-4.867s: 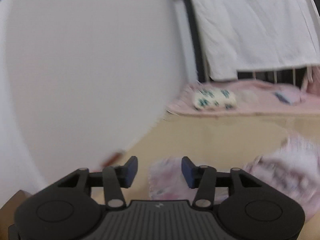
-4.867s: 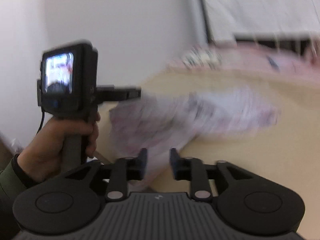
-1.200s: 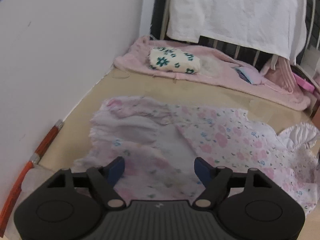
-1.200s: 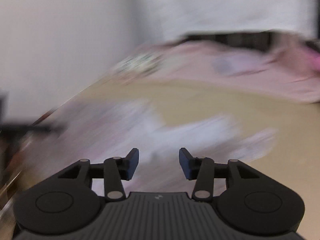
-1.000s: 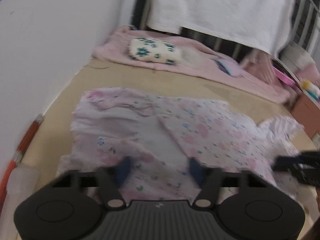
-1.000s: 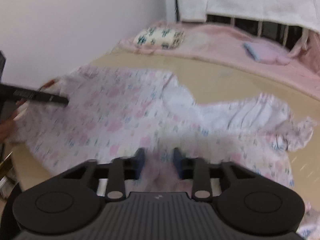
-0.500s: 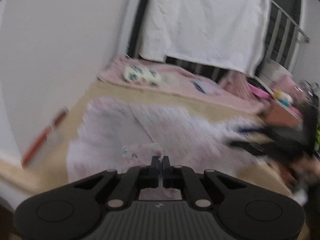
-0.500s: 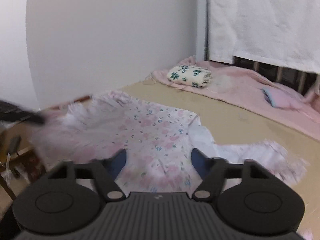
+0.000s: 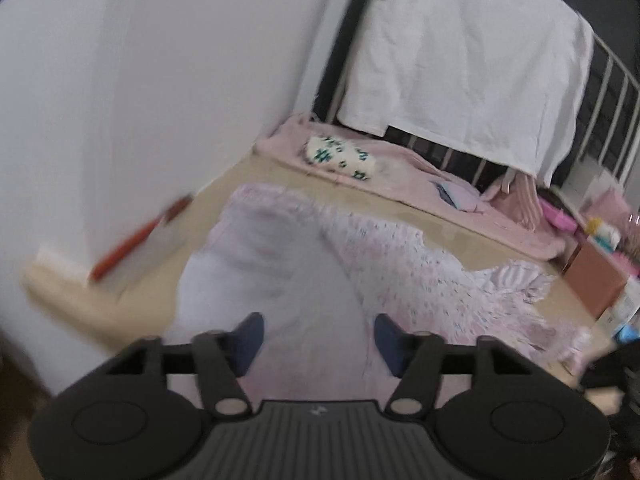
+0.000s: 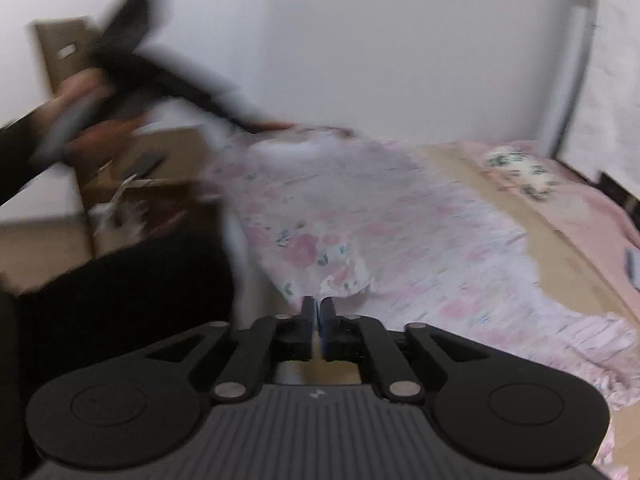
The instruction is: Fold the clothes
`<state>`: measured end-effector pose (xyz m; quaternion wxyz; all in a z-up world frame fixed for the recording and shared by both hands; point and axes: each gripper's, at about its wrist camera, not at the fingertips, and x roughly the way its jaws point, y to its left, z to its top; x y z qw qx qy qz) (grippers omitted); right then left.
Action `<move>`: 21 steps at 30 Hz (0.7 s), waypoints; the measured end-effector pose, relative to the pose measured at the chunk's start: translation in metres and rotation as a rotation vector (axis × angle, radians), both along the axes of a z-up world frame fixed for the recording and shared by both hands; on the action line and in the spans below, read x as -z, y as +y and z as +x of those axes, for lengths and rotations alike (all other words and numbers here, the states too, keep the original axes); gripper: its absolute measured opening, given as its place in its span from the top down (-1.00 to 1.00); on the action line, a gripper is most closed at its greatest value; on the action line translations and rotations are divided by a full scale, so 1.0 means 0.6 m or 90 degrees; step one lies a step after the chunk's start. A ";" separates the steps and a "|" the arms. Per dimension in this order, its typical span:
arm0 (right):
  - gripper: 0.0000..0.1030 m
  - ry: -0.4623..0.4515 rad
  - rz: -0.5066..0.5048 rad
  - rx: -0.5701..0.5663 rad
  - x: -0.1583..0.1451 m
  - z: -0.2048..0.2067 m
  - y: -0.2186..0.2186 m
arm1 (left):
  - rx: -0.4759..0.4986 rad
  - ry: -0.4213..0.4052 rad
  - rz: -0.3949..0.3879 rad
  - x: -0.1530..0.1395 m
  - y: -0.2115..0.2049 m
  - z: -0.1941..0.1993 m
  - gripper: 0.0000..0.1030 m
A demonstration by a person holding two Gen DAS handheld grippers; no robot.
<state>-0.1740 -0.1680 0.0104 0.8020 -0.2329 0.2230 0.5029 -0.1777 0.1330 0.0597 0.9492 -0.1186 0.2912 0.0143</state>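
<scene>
On tan mattress: thin floral garment, ruffled hem, crinkled cotton.

Garment spread on mattress, blanket behind, wall left

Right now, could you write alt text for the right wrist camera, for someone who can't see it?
The right gripper closes on the near edge of a pink floral garment spread over a tan bed surface. A blurred left gripper moves at upper left.

A plain white wall stands left of the bed; a white sheet drapes the far metal rail.
</scene>
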 end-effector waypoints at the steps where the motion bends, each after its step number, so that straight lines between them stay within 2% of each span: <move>1: 0.33 0.001 0.021 0.010 -0.005 0.002 -0.012 | -0.013 0.017 0.009 -0.002 -0.006 0.025 -0.17; 2: -0.11 0.003 0.050 0.036 -0.014 0.013 -0.027 | -0.018 0.031 0.007 0.000 -0.010 0.046 -0.20; 4: -0.49 -0.008 0.107 0.158 -0.029 0.057 -0.060 | -0.026 0.056 0.005 0.016 -0.020 0.083 -0.23; 5: -0.52 -0.011 0.123 0.243 -0.034 0.087 -0.076 | -0.030 0.065 0.010 0.029 -0.029 0.099 -0.23; 7: -0.43 0.019 0.124 0.423 -0.032 0.159 -0.106 | -0.009 0.077 0.033 0.056 -0.051 0.116 -0.21; 8: -0.10 0.045 0.110 0.481 -0.024 0.189 -0.118 | 0.005 0.079 0.052 0.067 -0.062 0.121 -0.20; 10: 0.25 0.071 0.045 0.544 -0.003 0.218 -0.130 | 0.022 0.074 0.105 0.081 -0.087 0.127 -0.18; 11: 0.34 0.069 0.013 0.568 0.008 0.221 -0.134 | 0.033 0.080 0.142 0.085 -0.101 0.132 -0.19; 13: 0.55 0.044 -0.033 0.605 0.027 0.209 -0.139 | 0.058 0.083 0.157 0.086 -0.116 0.146 -0.14; 16: 0.61 0.015 -0.046 0.641 0.037 0.161 -0.151 | 0.116 0.107 0.162 0.078 -0.135 0.202 0.06; 18: 0.61 -0.001 -0.070 0.667 0.035 0.131 -0.145 | 0.163 0.112 0.179 0.075 -0.156 0.254 0.08; 21: 0.60 -0.022 -0.112 0.684 0.035 0.097 -0.119 | 0.202 0.098 0.222 0.077 -0.197 0.326 0.08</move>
